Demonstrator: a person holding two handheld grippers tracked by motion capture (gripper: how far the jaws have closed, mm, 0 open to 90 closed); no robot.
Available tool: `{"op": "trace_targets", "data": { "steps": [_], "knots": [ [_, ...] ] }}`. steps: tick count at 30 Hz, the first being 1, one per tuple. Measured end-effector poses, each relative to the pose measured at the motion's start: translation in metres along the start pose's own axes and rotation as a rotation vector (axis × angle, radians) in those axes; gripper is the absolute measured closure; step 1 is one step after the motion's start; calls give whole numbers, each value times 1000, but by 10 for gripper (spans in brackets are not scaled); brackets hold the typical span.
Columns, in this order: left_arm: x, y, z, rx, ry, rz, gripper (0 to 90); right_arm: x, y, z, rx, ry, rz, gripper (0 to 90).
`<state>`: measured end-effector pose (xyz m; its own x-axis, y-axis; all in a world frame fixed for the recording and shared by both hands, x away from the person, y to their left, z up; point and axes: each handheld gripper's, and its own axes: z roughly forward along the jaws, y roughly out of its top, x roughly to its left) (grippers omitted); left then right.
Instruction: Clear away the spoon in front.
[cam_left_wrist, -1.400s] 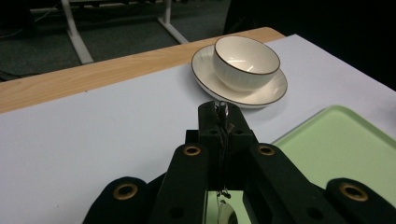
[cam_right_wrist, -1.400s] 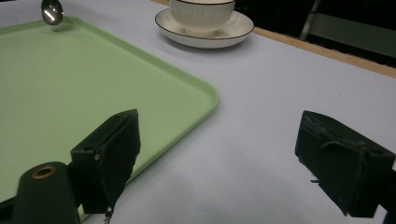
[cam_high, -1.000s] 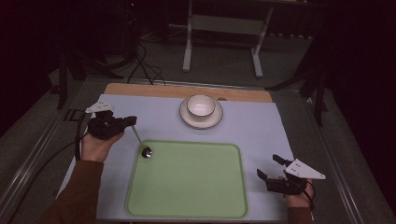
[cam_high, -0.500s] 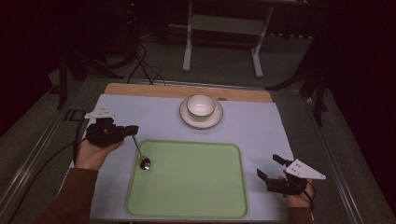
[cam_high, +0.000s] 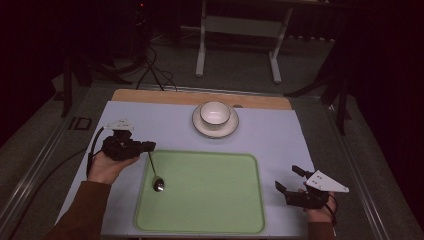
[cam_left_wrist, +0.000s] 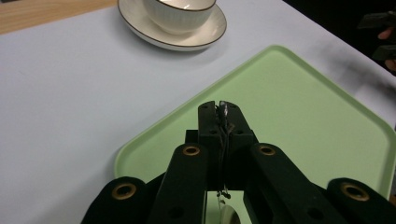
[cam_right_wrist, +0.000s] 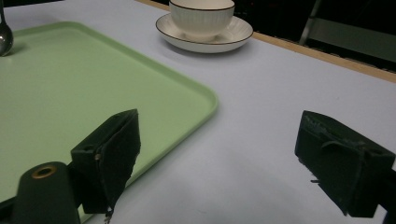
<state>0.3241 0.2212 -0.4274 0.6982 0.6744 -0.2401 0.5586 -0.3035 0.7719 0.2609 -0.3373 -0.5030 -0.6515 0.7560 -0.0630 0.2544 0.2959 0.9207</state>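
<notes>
Spoon over the tray

Left gripper (cam_high: 150, 146) clamps the spoon (cam_high: 155, 175) handle — bowl over the green tray (cam_high: 210, 220); right gripper (cam_high: 287, 180) — jaws wide, holding nothing.

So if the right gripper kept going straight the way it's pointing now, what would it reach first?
Probably bare table: the right gripper, jaws open, aims past the green tray corner. Farther along sits the cup on its saucer, slightly left; depth is uncertain.

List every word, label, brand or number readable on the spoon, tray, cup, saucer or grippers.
None can be read.
The thin metal spoon, flat pale green plastic tray, ribbed white cup and white saucer carry no markings.
The black left gripper and black right gripper show no lettering.
</notes>
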Motion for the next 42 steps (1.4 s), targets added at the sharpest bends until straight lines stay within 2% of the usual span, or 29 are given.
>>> {"op": "trace_targets", "data": {
  "steps": [5,11,14,19,25,29,34,38,42],
  "knots": [
    [3,-5,10,2,-8,0,866,0,0,0,-1,3,-1,139],
    [13,-15,21,-6,-13,-43,847,1,0,0,-7,12,-6,139],
    [17,-20,28,-3,1,-58,833,1,1,-1,-12,14,-9,139],
    [22,-28,41,7,-14,-82,817,1,1,-1,-13,15,-8,140],
    [24,-35,51,31,-25,-78,789,0,1,0,-13,16,-9,140],
    [21,-42,58,56,-30,-61,773,0,1,0,-13,16,-8,140],
    [23,-52,62,72,-42,-68,757,0,1,-1,-16,16,-5,140],
    [23,-59,63,91,-27,-59,728,1,1,-1,-13,15,-8,140],
    [23,-64,68,131,4,-56,647,1,1,0,-12,17,-10,140]
  ]
}}
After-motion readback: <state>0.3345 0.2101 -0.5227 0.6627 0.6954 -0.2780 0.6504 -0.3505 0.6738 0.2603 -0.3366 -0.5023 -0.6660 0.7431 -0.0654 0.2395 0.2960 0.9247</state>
